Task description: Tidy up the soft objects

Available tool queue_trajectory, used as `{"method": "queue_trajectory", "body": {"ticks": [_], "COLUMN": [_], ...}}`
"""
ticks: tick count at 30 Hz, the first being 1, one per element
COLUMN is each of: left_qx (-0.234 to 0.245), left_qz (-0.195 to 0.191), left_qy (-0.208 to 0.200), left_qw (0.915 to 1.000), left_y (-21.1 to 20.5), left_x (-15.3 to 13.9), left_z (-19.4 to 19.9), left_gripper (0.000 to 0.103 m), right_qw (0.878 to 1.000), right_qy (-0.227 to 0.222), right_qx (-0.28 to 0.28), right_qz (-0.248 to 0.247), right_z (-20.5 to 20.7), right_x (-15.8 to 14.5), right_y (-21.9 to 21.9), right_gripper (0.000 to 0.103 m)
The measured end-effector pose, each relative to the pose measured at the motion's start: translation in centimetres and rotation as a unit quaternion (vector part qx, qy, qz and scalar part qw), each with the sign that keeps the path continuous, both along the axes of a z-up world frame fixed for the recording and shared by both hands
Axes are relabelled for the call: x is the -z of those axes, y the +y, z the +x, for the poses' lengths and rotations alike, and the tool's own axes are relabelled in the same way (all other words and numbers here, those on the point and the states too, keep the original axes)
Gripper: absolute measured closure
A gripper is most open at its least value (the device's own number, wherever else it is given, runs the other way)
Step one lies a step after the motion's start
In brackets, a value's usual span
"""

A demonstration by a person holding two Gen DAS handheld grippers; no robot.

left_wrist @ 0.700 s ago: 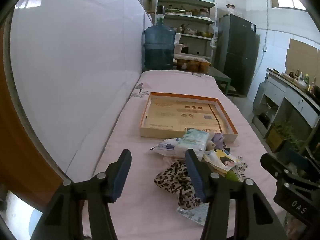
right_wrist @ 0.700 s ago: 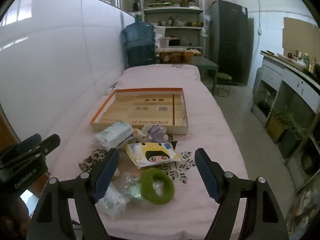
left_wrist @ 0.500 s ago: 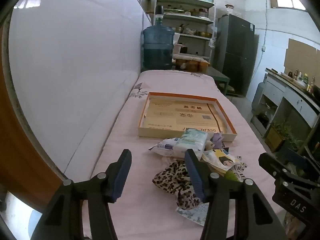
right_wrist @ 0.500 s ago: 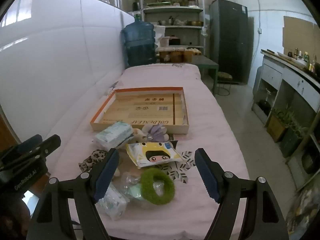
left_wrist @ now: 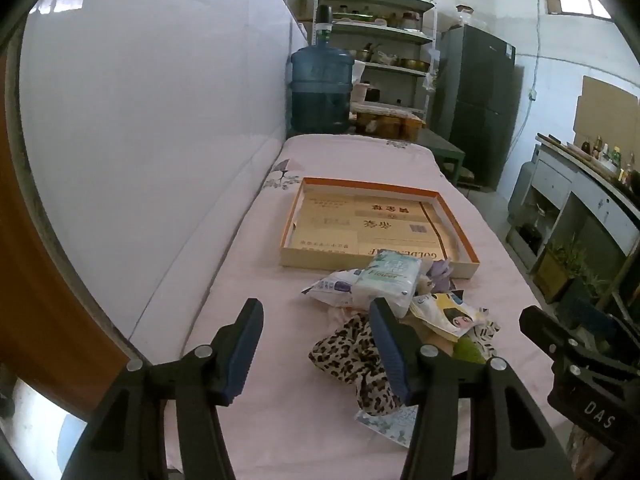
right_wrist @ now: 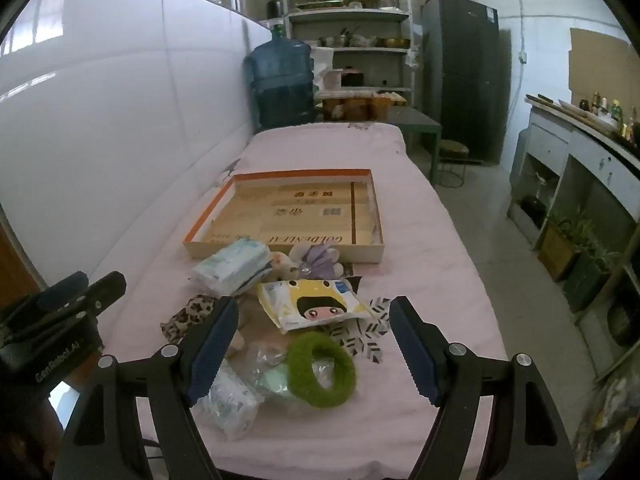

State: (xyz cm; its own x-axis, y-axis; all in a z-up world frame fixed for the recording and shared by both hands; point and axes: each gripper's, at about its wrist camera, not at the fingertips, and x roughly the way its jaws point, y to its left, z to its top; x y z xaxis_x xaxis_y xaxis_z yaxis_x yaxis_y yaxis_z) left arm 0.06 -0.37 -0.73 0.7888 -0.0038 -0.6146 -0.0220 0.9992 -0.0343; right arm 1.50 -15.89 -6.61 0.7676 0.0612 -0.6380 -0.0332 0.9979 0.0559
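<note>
A pile of soft things lies on the pink bed [right_wrist: 420, 220] in front of a shallow orange-rimmed cardboard box [right_wrist: 288, 208]. It holds a green fuzzy ring [right_wrist: 322, 370], a yellow cartoon wipes pack [right_wrist: 312, 306], a tissue pack [right_wrist: 232, 266], a purple plush [right_wrist: 318, 258] and a leopard-print cloth [left_wrist: 352, 360]. My right gripper [right_wrist: 314, 354] is open and empty, hovering over the green ring. My left gripper [left_wrist: 318, 346] is open and empty, above the bed just left of the leopard cloth. The box [left_wrist: 376, 226] is empty.
A white tiled wall [left_wrist: 160, 140] runs along the bed's left side. A blue water jug [left_wrist: 322, 92], shelves and a dark fridge [right_wrist: 464, 72] stand beyond the bed's far end. Cabinets [right_wrist: 580, 172] and floor lie to the right.
Both grippers stay open and almost still. The left wrist view has shifted slightly, so the pile sits a little lower and closer.
</note>
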Motion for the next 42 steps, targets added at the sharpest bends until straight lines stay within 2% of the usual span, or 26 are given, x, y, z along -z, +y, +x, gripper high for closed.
{"method": "queue_trajectory", "body": {"ticks": [42], "left_qx": [0.001], "left_qz": [-0.001], "left_qy": [0.007], "left_qw": [1.0000], "left_y": [0.07], "left_x": [0.45], "left_z": [0.39], "left_gripper": [0.048], "right_qw": [1.000], "right_qy": [0.015], "right_qx": [-0.006], "right_qz": [0.014], "right_z": [0.36], "right_x": [0.86], "right_y": [0.25], "right_gripper": [0.024]}}
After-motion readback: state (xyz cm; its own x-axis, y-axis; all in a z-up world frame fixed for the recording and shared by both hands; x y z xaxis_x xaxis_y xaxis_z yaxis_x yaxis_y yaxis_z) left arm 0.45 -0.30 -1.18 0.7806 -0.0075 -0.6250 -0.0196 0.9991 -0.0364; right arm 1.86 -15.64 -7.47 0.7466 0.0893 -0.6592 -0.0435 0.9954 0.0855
